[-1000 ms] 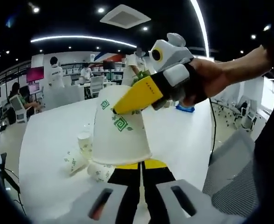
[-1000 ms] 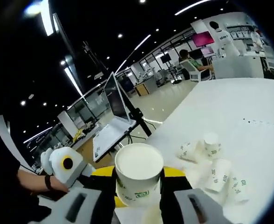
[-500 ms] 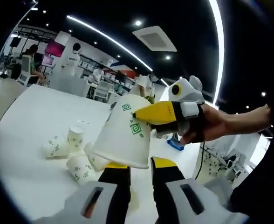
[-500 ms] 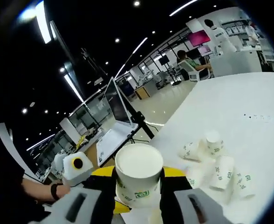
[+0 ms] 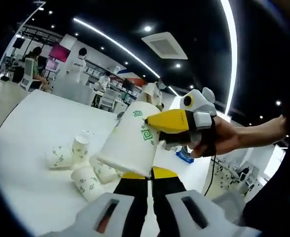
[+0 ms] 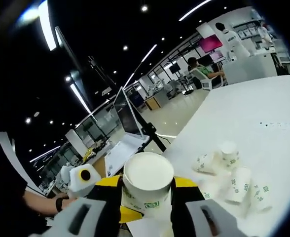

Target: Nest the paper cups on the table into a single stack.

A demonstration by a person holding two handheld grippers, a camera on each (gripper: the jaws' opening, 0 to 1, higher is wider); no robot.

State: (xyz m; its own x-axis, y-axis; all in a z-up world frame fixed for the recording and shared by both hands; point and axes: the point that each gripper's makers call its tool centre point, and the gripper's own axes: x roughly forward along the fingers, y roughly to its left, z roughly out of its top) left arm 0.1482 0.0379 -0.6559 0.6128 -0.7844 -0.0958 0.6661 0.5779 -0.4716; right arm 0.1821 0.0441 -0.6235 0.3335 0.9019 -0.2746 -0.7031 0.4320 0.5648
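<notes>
A white paper cup [image 5: 127,145] with green square marks hangs tilted above the white table [image 5: 31,118]. My right gripper [image 5: 150,123] is shut on it, one yellow jaw lying across its side. In the right gripper view the same cup [image 6: 147,180] stands between the yellow jaws of my right gripper [image 6: 147,190]. My left gripper [image 5: 150,175] sits just under the cup's lower edge with its jaws together; the cup hides the tips, so I cannot tell whether they pinch it. Its yellow jaw shows as the left gripper [image 6: 126,215] below the cup. Several loose cups [image 5: 81,165] lie clustered on the table, also seen as loose cups [image 6: 231,173].
A hand [image 5: 224,140] holds the right gripper. A blue object [image 5: 187,155] sits at the table's far side. A monitor on a stand [image 6: 127,116] rises beyond the table edge. Office chairs and people are far back. Bare tabletop [image 6: 263,113] spreads around the cluster.
My left gripper's jaws, apart half a second ago, now stand together under the cup. The right gripper still holds the cup, and the loose cups lie as before.
</notes>
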